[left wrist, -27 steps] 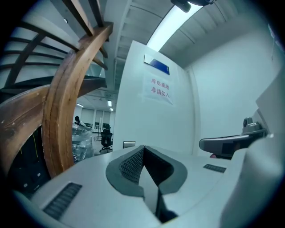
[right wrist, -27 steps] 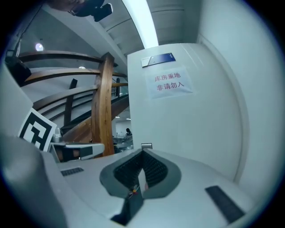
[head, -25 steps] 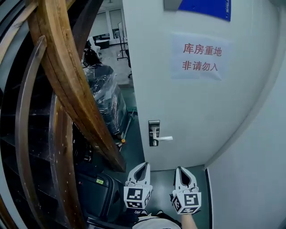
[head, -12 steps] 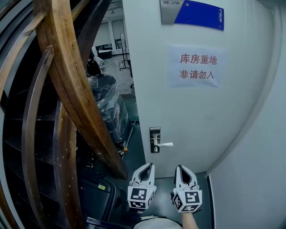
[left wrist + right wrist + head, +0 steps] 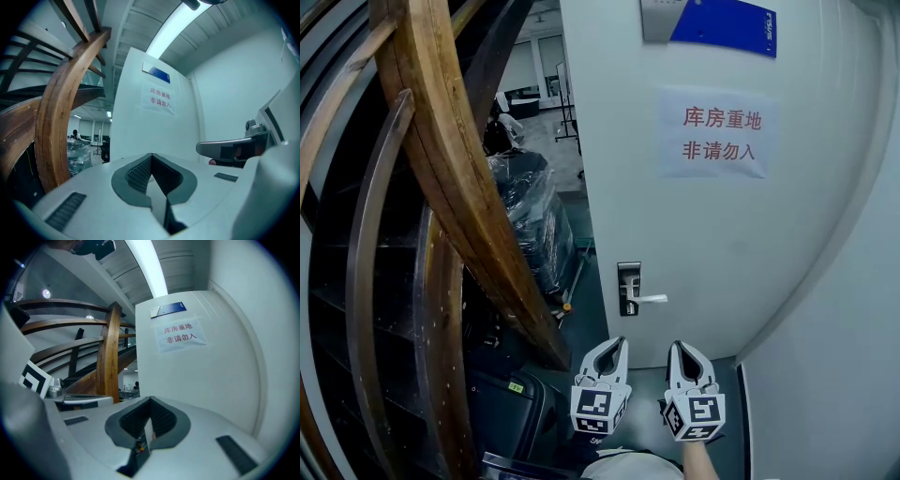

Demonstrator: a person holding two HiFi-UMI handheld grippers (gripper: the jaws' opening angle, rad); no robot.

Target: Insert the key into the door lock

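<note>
The white door (image 5: 712,234) stands ahead, with a metal lock plate (image 5: 627,287) and a lever handle (image 5: 650,299) near its left edge. Both grippers are held level below the handle and well short of the door. My left gripper (image 5: 620,342) has its jaws together with nothing in them, which also shows in the left gripper view (image 5: 151,155). My right gripper (image 5: 678,347) is shut. In the right gripper view (image 5: 150,400), a thin pale sliver with a small coloured bit, apparently the key (image 5: 146,432), sits between its pads. The keyhole is too small to make out.
A curved wooden stair stringer (image 5: 450,178) leans close on the left. Wrapped goods (image 5: 530,216) stand behind it, and a dark case (image 5: 502,403) lies on the floor. A paper notice (image 5: 717,134) and a blue sign (image 5: 722,21) hang on the door. A white wall (image 5: 834,375) closes in on the right.
My left gripper has risen a little and drifted right, toward the door's edge. The right gripper has stayed put and stayed shut.
</note>
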